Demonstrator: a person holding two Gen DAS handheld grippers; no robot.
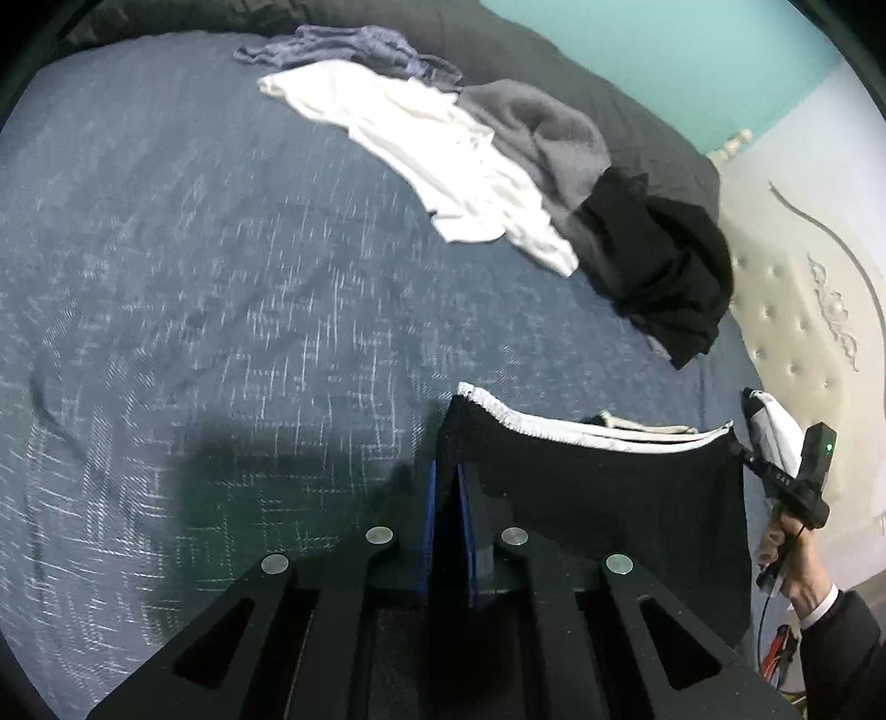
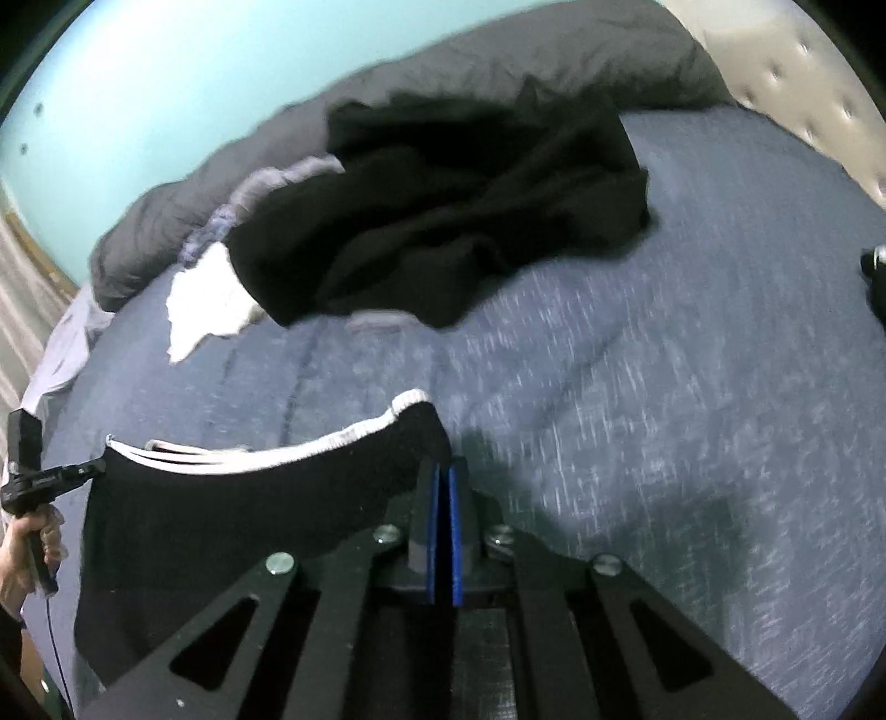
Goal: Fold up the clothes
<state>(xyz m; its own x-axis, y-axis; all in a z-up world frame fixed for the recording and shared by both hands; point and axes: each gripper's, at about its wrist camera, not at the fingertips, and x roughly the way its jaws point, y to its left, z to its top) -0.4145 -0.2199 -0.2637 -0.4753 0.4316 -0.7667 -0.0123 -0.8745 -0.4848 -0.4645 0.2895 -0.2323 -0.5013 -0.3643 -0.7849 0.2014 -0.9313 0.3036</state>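
Black knit cloth with a white ribbed waistband, the black garment (image 1: pixel 609 493) hangs stretched between the two grippers, lifted above the bed (image 1: pixel 194 332). The left gripper (image 1: pixel 449 498) has its blue-padded fingers (image 1: pixel 468 531) pressed together on one top corner of the garment, just under the waistband (image 1: pixel 531 423), and the cloth runs off to the right of them. The right gripper (image 2: pixel 441 498) has its fingers (image 2: pixel 455 526) clamped the same way on the opposite corner, the cloth running off to their left. In each wrist view the other gripper shows at the far end of the waistband, held in a hand (image 2: pixel 27 548).

Ahead of the left fingers, on the blue-grey flecked bed cover, lies a row of loose clothes: a white garment (image 1: pixel 443 160), a grey one (image 1: pixel 548 144) touching it on the right, a black heap (image 1: pixel 664 277) nearer the tufted cream headboard (image 1: pixel 803 277), and a blue-grey piece (image 1: pixel 354 50) farthest off. A dark grey duvet (image 2: pixel 470 61) lies bunched beyond them, against a turquoise wall (image 2: pixel 138 83).

Small white lettering on the right gripper's body (image 1: pixel 783 477) is too blurred to read; a green light (image 1: pixel 829 446) glows on the unit above it.
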